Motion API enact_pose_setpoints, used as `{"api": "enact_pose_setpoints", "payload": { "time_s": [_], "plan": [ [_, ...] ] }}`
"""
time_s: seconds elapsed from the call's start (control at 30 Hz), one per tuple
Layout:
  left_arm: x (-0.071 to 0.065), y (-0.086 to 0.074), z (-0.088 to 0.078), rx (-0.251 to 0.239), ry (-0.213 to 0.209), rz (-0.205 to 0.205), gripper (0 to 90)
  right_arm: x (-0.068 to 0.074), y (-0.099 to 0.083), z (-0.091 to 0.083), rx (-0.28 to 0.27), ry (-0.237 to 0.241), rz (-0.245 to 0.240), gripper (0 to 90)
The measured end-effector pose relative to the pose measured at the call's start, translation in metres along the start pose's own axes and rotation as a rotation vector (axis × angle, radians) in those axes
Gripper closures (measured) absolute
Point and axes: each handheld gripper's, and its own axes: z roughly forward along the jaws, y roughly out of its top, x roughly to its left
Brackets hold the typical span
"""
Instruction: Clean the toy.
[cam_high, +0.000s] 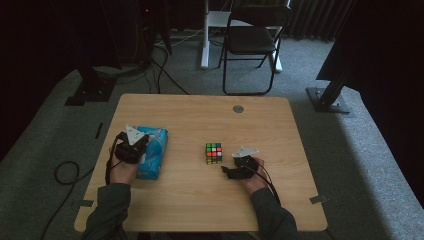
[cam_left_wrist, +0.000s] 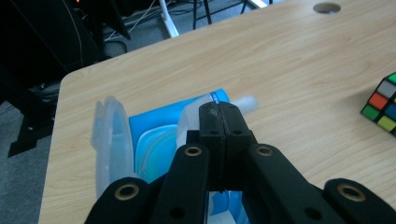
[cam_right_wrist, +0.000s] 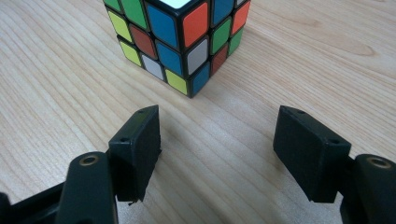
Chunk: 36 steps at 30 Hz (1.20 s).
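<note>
A blue pack of wet wipes (cam_high: 156, 150) lies at the table's left, its clear flip lid (cam_left_wrist: 109, 135) standing open. My left gripper (cam_high: 141, 142) hovers over the pack's opening. Its jaws are shut, tips (cam_left_wrist: 219, 114) pinching a whitish wipe (cam_left_wrist: 245, 103) that rises out of the pack (cam_left_wrist: 154, 126). A scrambled colour cube (cam_high: 213, 153) sits near the table's middle. My right gripper (cam_high: 227, 172) rests low just in front of and to the right of it, open, with bare wood between its jaws (cam_right_wrist: 217, 119) and the cube (cam_right_wrist: 180, 37) a short way beyond the tips.
The wooden table (cam_high: 200, 205) has a round cable hole (cam_high: 238, 108) near its far edge. Beyond it stand a black folding chair (cam_high: 252, 40), a white desk leg and dark stand bases (cam_high: 330, 102). Cables lie on the carpet at the left (cam_high: 67, 172).
</note>
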Motion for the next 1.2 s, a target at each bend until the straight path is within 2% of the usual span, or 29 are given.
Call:
{"api": "enact_pose_setpoints", "payload": {
  "time_s": [0.27, 0.5, 0.93, 1.2],
  "plan": [
    [0.002, 0.009, -0.004, -0.024, -0.023, -0.031, 90.0, 0.000, 0.000, 0.000, -0.002, 0.002, -0.002, 31.4],
    [0.001, 0.019, -0.008, -0.050, -0.030, -0.033, 90.0, 0.001, 0.000, 0.001, -0.004, 0.004, -0.003, 31.4],
    [-0.019, 0.048, -0.009, -0.109, -0.082, 0.015, 90.0, 0.001, 0.000, 0.001, -0.005, 0.007, -0.005, 31.4],
    [-0.028, 0.065, -0.012, -0.159, -0.125, 0.020, 90.0, 0.001, 0.000, 0.001, -0.006, 0.007, -0.006, 31.4]
  ]
}}
